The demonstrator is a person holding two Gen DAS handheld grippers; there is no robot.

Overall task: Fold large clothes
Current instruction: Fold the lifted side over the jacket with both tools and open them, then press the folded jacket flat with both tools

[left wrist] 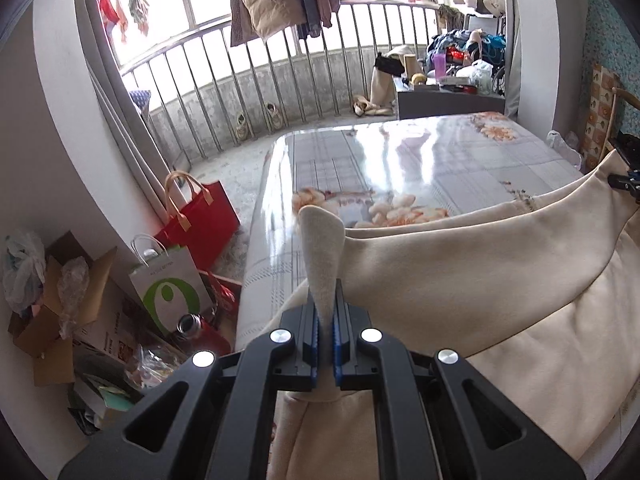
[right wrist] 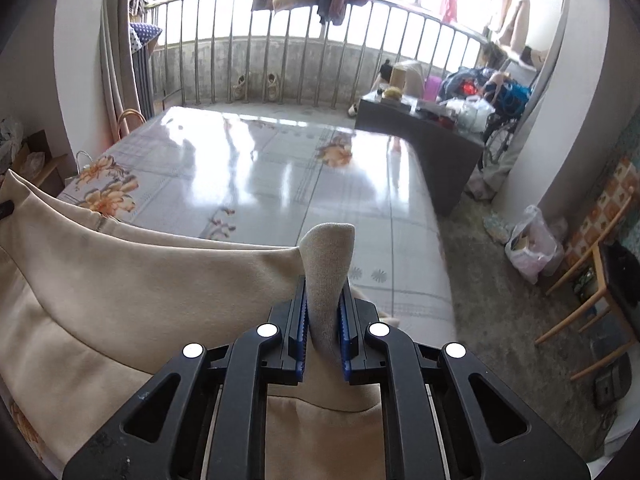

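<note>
Gripping a grey ribbed cuff or corner of the large cream fabric garment (left wrist: 460, 264), the left gripper (left wrist: 327, 320) has its blue-padded jaws clenched on the cloth, the pinched tip standing up at 12 o'clock above the fingers. In the right wrist view the right gripper (right wrist: 324, 316) likewise clamps a grey ribbed tip of the same garment (right wrist: 140, 280), jaws slightly wider around the thicker bunch.

The garment hangs stretched between the two tools as a doubled fold and trails toward the camera over the near edge of the glossy floral-patterned table top (left wrist: 380, 160). Far half of that surface is bare and reflects the windows.

Surroundings, left view:
- red tote bag with tan handles (left wrist: 200, 216) on the floor at 9 o'clock, beside the table edge;
- white paper bag with a green ring print (left wrist: 172, 292) just nearer, next to a steel flask (left wrist: 190, 322);
- open brown cardboard boxes (left wrist: 52, 312) with plastic wrap at 8 o'clock.

Surroundings, right view:
- dark grey low cabinet (right wrist: 424, 136) at 1 o'clock, touching or nearly touching the table's far corner, loaded with clutter;
- white plastic bag (right wrist: 532, 244) on the floor at 3 o'clock;
- wooden chair (right wrist: 592, 280) further right.

Metal balcony railing (right wrist: 280, 52) spans 12 o'clock, with hung laundry above and a pair of shoes (right wrist: 256, 84) at its foot.
</note>
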